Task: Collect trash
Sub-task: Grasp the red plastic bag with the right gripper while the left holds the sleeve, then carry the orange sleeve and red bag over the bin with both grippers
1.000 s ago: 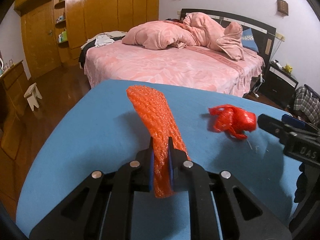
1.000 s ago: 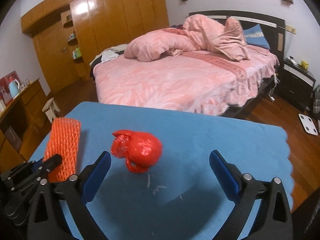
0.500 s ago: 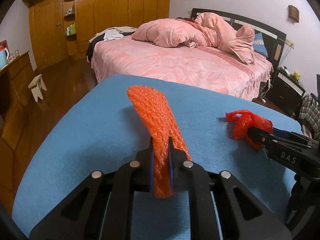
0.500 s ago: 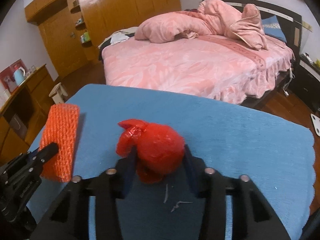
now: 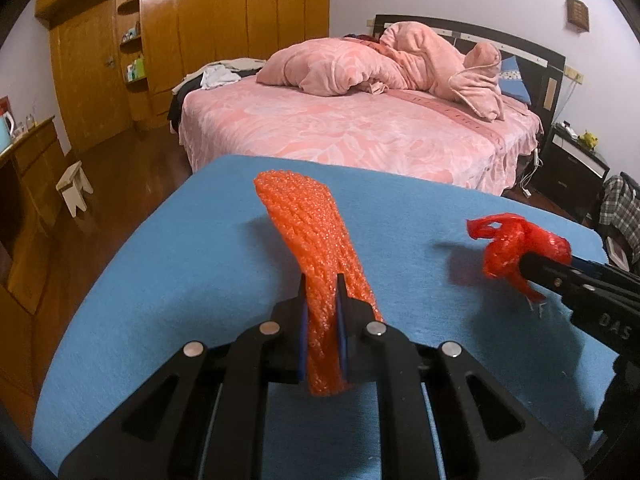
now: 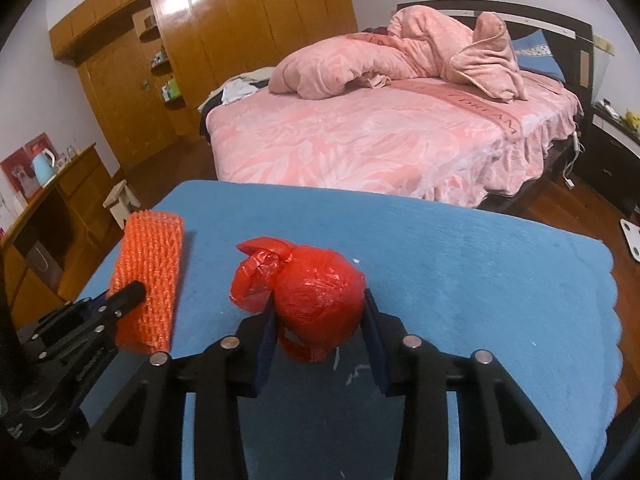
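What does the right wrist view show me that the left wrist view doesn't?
Only the right wrist view: the right hand-held gripper closing from both sides on the red plastic bag, white scraps on the cloth below it, and a white scale on the floor.

Only the left wrist view: the left hand-held gripper shut on the orange foam net seen edge-on, and a plaid garment at right.

Both: the blue cloth, the pink bed, the wardrobe, both pieces of trash.

A home bedroom: a pink-covered bed [image 5: 360,136] with a rumpled quilt [image 5: 380,64], a wooden wardrobe [image 5: 200,32], a nightstand [image 5: 576,164].
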`<action>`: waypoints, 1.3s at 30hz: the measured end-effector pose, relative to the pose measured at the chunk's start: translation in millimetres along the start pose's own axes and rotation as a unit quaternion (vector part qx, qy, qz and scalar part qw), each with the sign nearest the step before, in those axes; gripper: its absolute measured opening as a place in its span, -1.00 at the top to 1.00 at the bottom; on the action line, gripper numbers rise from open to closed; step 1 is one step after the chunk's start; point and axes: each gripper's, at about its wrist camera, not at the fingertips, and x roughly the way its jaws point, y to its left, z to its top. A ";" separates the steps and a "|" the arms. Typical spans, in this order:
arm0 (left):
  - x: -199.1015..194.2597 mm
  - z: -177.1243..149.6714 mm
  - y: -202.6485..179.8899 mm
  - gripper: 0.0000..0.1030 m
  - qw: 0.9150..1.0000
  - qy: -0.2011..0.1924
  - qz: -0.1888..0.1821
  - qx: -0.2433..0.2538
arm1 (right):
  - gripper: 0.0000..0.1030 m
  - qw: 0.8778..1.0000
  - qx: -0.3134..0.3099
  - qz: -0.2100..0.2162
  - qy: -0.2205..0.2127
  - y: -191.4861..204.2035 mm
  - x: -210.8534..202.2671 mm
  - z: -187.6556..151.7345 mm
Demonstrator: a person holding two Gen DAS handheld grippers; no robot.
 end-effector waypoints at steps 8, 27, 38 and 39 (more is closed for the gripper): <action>-32.4 0.3 -19.4 0.80 0.999 -0.024 -0.031 0.002 | 0.25 1.000 0.006 -0.010 -0.029 -6.3 -38.5 -0.4; -121.5 -21.3 -65.1 0.80 0.995 -0.060 -0.076 0.015 | 0.24 0.996 0.013 -0.010 -0.083 -15.6 -146.3 -34.4; -180.0 -38.5 -97.0 0.80 0.991 -0.081 -0.097 0.049 | 0.24 0.994 0.023 -0.021 -0.106 -24.5 -215.5 -67.4; -185.9 -41.4 -100.1 0.80 0.990 -0.083 -0.102 0.051 | 0.24 0.994 0.022 -0.023 -0.109 -25.1 -221.9 -70.5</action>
